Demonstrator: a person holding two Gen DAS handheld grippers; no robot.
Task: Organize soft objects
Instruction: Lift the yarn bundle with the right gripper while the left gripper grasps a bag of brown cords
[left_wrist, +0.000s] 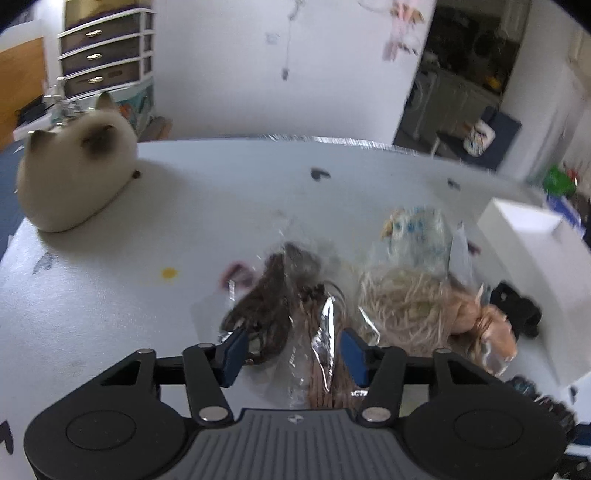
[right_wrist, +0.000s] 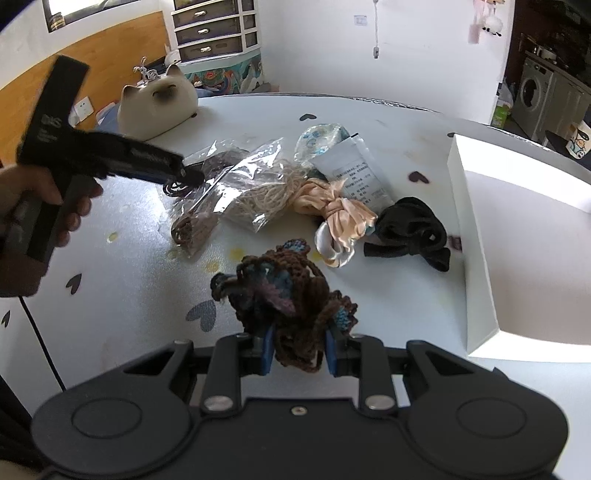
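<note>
**Brown crochet bundle clamped in the right tongs**

Brown-and-blue crochet bundle (right_wrist: 291, 295) sits pinched between the right tongs (right_wrist: 299, 349), raised above the counter (right_wrist: 129, 229), left of the white box (right_wrist: 476, 258). Left tongs (left_wrist: 291, 354) stand apart, straddling the clear bag of brown yarn (left_wrist: 280, 295), beside the cream yarn bag (left_wrist: 399, 299).

Right gripper (right_wrist: 299, 349) clamps a brown crocheted yarn piece with blue patches (right_wrist: 286, 295) between its blue pads, above the white tabletop (right_wrist: 129, 236). Left gripper (right_wrist: 184, 173) reaches into the clear plastic bag of brown cord (right_wrist: 195, 218). White open box (right_wrist: 476, 258) stands right.
</note>
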